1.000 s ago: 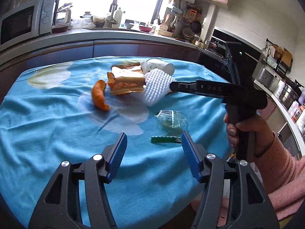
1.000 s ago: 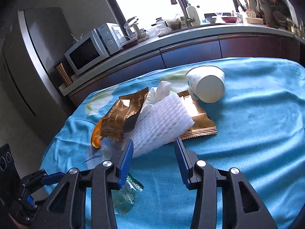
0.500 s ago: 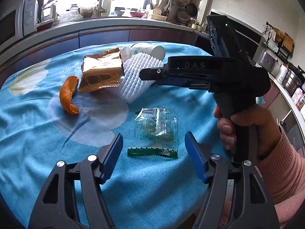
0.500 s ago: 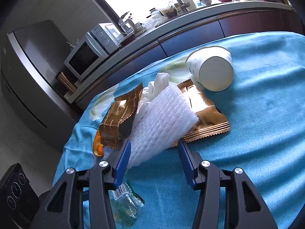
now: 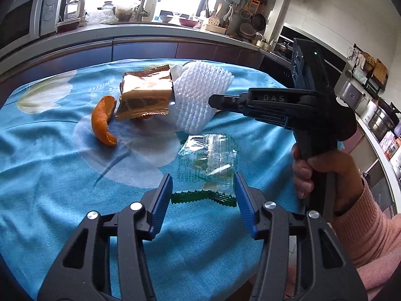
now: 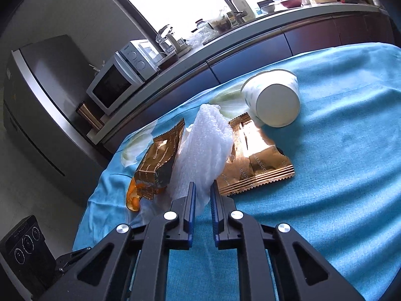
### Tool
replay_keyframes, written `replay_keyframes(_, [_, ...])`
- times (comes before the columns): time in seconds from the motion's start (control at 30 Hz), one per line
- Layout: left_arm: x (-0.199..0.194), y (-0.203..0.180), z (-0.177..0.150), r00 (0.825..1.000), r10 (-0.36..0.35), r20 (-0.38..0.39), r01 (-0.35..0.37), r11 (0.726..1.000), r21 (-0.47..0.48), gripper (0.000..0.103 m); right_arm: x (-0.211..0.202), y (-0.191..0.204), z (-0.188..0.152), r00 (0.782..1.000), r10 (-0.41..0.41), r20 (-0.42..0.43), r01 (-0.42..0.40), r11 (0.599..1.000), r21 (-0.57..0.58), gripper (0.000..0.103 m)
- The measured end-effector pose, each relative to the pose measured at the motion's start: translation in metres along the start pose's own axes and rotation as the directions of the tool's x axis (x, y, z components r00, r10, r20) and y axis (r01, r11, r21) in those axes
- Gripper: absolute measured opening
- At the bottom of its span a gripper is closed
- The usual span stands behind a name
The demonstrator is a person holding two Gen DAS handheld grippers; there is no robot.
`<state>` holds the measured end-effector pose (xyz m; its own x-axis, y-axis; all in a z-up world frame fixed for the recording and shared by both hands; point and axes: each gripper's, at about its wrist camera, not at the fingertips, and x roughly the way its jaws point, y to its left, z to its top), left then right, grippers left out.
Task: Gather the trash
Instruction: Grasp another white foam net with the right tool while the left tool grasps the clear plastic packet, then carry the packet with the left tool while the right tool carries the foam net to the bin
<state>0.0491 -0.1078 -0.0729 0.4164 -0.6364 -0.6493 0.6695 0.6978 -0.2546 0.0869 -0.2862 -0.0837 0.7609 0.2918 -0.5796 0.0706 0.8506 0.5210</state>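
On the blue tablecloth (image 5: 50, 175) lies a clear wrapper with green print (image 5: 208, 158). My left gripper (image 5: 203, 178) has its jaws closing on either side of the wrapper's near edge, and the pads are not pressing it. The right gripper (image 6: 202, 185) is closing on the near end of a white foam net (image 6: 205, 150), which is squeezed between its pads. The net rests between two gold wrappers (image 6: 253, 160) (image 6: 158, 160). An orange peel (image 5: 100, 120) lies left of them. A white paper cup (image 6: 275, 100) lies on its side behind them.
A hand in a pink sleeve (image 5: 325, 173) holds the right gripper's black handle. Behind the table runs a dark kitchen counter (image 5: 175, 42) with a microwave (image 6: 117, 82) and a grey fridge (image 6: 37, 100) to its left. The table's edge is close below both grippers.
The left gripper came forward until the clear wrapper lay between its jaws, which narrowed. The right gripper's jaws closed on the foam net, bunching it up.
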Motion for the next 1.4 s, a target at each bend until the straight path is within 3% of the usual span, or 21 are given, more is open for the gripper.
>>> replay_keyframes(0.37, [-0.037, 0.034, -0.003, 0.998, 0.032, 0.057, -0.028, 0.997, -0.074, 0.05, -0.034, 0.017, -0.005, 0.997, -0.039, 0.064, 0.044, 0.996, -0.082, 0.01])
replay_keyframes(0.63, [-0.065, 0.054, -0.01, 0.992, 0.093, 0.09, -0.082, 0.99, -0.118, 0.05, -0.049, 0.042, -0.011, 0.996, -0.02, 0.082, 0.033, 0.987, -0.16, 0.01])
replay_keyframes(1.1, [-0.109, 0.09, -0.024, 0.971, 0.192, 0.144, -0.158, 0.963, -0.218, 0.05, -0.049, 0.089, -0.024, 0.996, 0.089, 0.032, -0.077, 0.959, -0.272, 0.01])
replay_keyframes(1.4, [-0.137, 0.11, -0.033, 0.949, 0.264, 0.172, -0.21, 0.937, -0.278, 0.05, -0.023, 0.128, -0.032, 0.983, 0.179, -0.041, -0.183, 0.929, -0.321, 0.01])
